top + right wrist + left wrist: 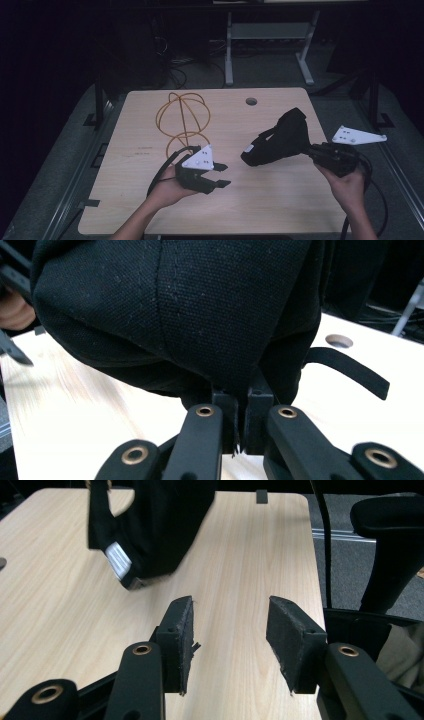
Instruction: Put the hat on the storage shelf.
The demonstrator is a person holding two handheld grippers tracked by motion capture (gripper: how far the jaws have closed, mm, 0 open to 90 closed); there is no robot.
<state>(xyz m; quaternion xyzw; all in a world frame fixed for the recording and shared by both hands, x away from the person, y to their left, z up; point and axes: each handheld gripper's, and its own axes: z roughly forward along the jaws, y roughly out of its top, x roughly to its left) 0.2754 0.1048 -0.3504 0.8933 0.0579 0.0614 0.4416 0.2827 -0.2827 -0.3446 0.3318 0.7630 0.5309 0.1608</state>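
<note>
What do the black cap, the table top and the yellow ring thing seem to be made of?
Cap: woven cloth, probably canvas, matte; the weave and a stitched seam show in the right gripper view, where the right gripper pinches it.
Table: pale wood grain, smooth, likely laminate.
Rings: thin yellow loops, perhaps coated wire or plastic; too small to tell.

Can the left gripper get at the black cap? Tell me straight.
Probably yes. The left gripper is open and aimed at the black cap, which the right gripper holds clamped above the table. Bare wood lies between them.
</note>
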